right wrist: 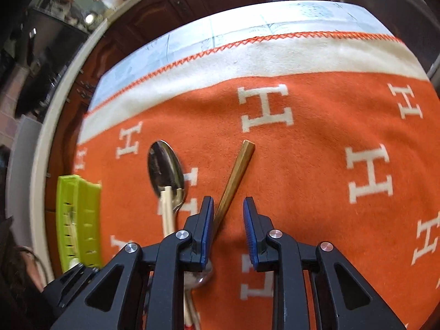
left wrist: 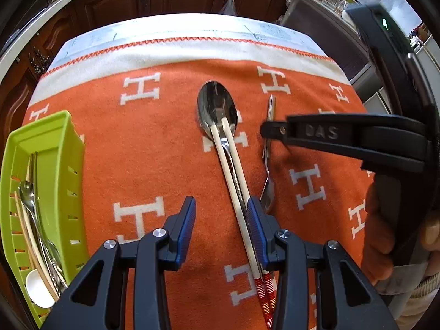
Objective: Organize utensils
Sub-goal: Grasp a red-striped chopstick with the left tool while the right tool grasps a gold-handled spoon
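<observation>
Orange blanket (left wrist: pixel 154 148) over the desk, green tray (left wrist: pixel 59 165) at left. Chopsticks (left wrist: pixel 233 170) across big spoon (left wrist: pixel 217 107), between part-open left claw (left wrist: pixel 221 214), against its right pad. Right claw (right wrist: pixel 228 214) part-open around gold-handled spoon (right wrist: pixel 235 176), gripping nothing.

Bench (left wrist: pixel 192 29) draped in orange blanket (left wrist: pixel 154 148); on blanket: green tray (left wrist: pixel 59 148) left of big spoon (left wrist: pixel 217 107), chopsticks (left wrist: pixel 233 170) across it, small spoon (left wrist: pixel 268 189) right.
</observation>
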`<state>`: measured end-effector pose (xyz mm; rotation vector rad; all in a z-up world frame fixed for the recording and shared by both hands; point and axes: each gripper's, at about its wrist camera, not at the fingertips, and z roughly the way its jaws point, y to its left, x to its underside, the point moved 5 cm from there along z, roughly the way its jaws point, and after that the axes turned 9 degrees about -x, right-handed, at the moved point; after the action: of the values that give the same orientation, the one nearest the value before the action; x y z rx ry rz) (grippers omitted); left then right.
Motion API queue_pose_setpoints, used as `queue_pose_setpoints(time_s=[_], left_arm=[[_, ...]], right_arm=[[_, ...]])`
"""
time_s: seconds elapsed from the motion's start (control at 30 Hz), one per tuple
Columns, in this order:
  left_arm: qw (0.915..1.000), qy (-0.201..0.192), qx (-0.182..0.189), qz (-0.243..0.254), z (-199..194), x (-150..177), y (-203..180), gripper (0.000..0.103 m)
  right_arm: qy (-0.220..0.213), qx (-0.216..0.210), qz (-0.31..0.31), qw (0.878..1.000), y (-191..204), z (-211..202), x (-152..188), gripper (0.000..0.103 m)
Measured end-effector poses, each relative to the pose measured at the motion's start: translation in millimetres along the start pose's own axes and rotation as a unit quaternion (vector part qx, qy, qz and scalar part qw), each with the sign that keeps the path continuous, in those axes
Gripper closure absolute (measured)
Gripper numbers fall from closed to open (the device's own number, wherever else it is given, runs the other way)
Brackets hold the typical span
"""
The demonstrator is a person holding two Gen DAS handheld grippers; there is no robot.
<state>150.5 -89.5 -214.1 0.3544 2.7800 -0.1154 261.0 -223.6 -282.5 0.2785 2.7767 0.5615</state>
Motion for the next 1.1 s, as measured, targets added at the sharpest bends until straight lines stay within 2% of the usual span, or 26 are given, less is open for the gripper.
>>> queue_pose_setpoints(time_s=[0.17,0.33,0.6,0.9,1.1], left_arm=[[0.9999,0.011,0.000,-0.001,8,6,-1,0.066],[0.9999,0.011,-0.003,0.001,10,8,-3,0.066],[0.9999,0.010,-0.009,0.006,12,10,-9,0.066],[0.9998,0.000,-0.014,0.014,9,23,-9,0.066],[0.9998,-0.016,-0.004,0.009,4,36,-6,0.064]], right_arm=[[-0.015,0.044,-0.041,0.998,14,11,-5,0.077],[-0.024,0.077,-0.079,0.994,22,16,-1,0.085],[-0.026,0.075,-0.081,0.994,6,-1,24,0.094],[-0.035,0.052,-0.079,0.995,-16,-26,61,0.095],[-0.043,0.026,-0.062,0.997,-25,-39,87,0.095]])
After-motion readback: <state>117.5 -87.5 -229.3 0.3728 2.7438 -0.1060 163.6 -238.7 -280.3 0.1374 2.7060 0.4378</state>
